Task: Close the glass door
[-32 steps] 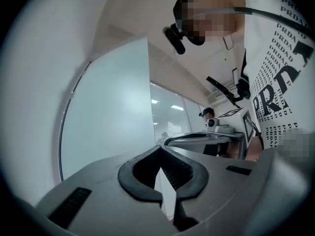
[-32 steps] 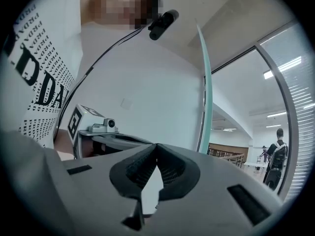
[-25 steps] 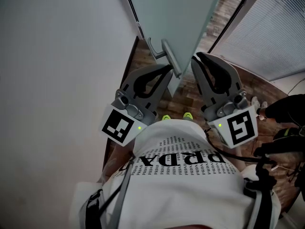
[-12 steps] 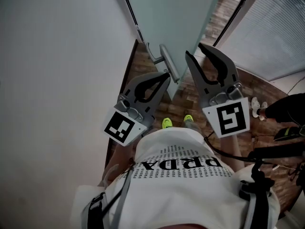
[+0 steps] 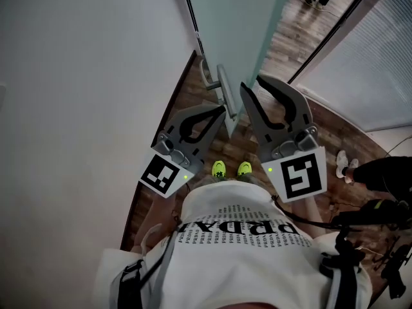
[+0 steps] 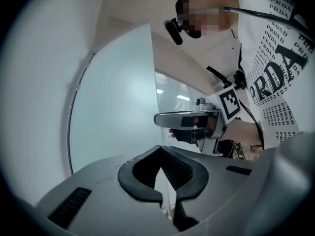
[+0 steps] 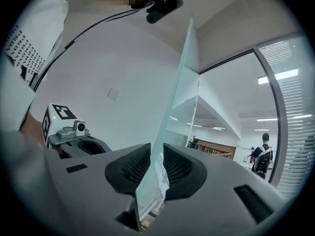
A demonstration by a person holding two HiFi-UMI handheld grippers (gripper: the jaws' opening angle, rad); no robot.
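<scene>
door (image 5: 238, 24) of pale-green frosted glass, edge between the parted right tongs (image 7: 156, 167); left tongs (image 6: 162, 175) closed, empty.

Only readable text is on the white shirt (image 5: 244, 234): big "PRADA" across the front, upside down in head view, with rows of tiny repeated "PRADA" around it. Same print shows in left gripper view. Left marker cube (image 5: 161, 174) and right marker cube (image 5: 299, 177) carry black-and-white square codes, no letters

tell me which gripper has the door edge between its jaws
The right gripper: open jaws straddle the edge of the glass door; the left gripper is shut.
</scene>
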